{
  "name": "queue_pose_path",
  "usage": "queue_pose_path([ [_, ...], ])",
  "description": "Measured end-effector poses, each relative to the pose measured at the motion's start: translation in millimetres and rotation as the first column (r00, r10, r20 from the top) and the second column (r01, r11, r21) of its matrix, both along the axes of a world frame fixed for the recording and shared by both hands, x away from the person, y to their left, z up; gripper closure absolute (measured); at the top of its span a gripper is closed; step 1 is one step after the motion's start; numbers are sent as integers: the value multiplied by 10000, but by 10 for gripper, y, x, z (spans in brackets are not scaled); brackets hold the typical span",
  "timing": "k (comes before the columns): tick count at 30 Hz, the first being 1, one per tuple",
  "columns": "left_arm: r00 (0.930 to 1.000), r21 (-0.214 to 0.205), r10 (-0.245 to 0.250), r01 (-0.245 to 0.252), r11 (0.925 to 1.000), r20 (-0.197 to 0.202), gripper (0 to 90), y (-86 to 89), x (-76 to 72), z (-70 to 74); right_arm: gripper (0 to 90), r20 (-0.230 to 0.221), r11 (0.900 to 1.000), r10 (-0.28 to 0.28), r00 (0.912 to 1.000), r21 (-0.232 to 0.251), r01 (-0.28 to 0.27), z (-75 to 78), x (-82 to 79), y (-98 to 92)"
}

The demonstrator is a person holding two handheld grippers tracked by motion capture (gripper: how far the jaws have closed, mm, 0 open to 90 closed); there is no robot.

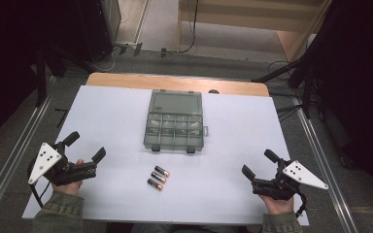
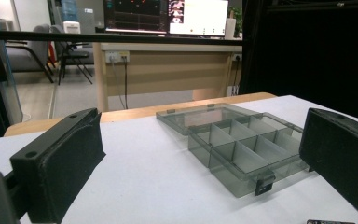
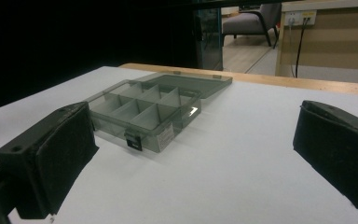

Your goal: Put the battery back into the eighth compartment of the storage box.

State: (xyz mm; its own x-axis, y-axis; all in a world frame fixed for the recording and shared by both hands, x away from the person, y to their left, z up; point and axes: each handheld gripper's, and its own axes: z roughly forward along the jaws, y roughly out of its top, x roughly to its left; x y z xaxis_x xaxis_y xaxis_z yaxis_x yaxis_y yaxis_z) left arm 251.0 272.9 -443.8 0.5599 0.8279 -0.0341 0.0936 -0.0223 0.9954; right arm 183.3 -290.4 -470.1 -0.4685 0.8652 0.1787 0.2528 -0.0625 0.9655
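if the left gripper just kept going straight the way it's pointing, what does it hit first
Probably the open compartment box: it lies ahead between the left gripper's open jaws. Bare white table comes before it; depth is uncertain.

White table (image 1: 102, 121). Open compartment box (image 1: 175, 120) at centre, lid laid flat on the far side. Three batteries (image 1: 158, 177) near it on the person's side, side by side. Left gripper (image 1: 85, 146) and right gripper (image 1: 259, 162) at the near corners, jaws apart, each hand-held.

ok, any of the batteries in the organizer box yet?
No: in the high view all three batteries lie on the white table in front of the open organizer box, whose compartments look empty.
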Motion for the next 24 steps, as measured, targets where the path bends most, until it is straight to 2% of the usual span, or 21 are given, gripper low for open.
queue_pose_path([
  [9, 10000, 17, -86, 86, 10000, 32, 0, -10, -14, -1, 0, -211, 9993, 286, 9994, -251, -291, -38, 14, 34],
  [18, 9999, 85, -159, 159, 9998, 47, 0, -24, -19, 0, 0, -412, 9993, 279, 9988, -226, -288, -64, 20, 43],
  [24, 9999, -29, -129, 129, 9999, 85, 0, -15, -23, 4, 0, -486, 9991, 293, 9984, -289, -307, -70, 28, 47],
])
